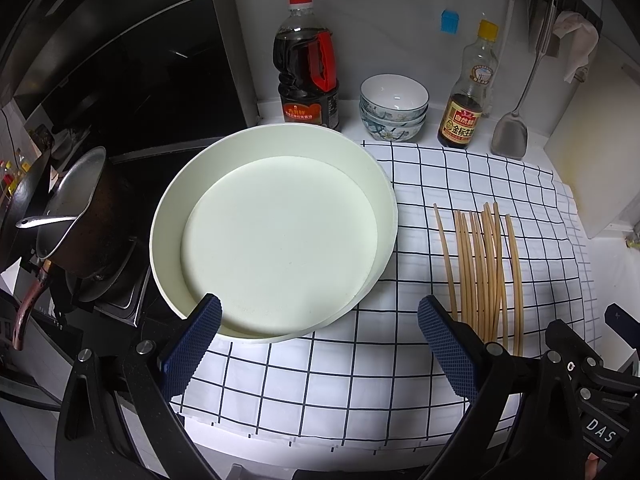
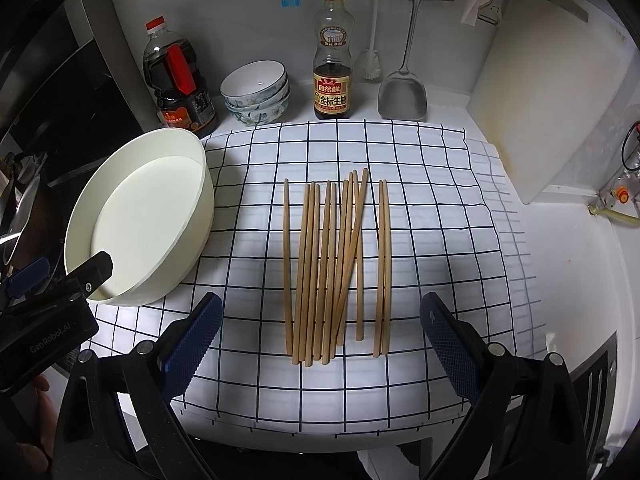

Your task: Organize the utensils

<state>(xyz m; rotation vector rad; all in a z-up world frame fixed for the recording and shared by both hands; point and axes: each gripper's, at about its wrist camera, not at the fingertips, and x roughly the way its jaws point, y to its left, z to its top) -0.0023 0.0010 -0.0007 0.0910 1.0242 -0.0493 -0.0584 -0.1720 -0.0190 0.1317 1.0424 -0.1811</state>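
chopsticks (image 2: 336, 264) lie in a loose fan on the checked cloth (image 2: 432, 208) over the counter, just right of the pale round tray (image 2: 200, 184), a few crossing. both tongs are spread wide and hold nothing: right tongs (image 2: 320, 336) hover at the sticks' near ends, left tongs (image 1: 318, 342) by the tray's near rim. likely best: pinch one smooth, slender wooden stick near its end, clear of the crossed ones, since they roll easily. the tray looks matte and shallow-walled, the cloth soft.

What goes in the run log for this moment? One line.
left gripper: open, empty, at round white basin | right gripper: open, empty, before loose wooden chopsticks on checked cloth
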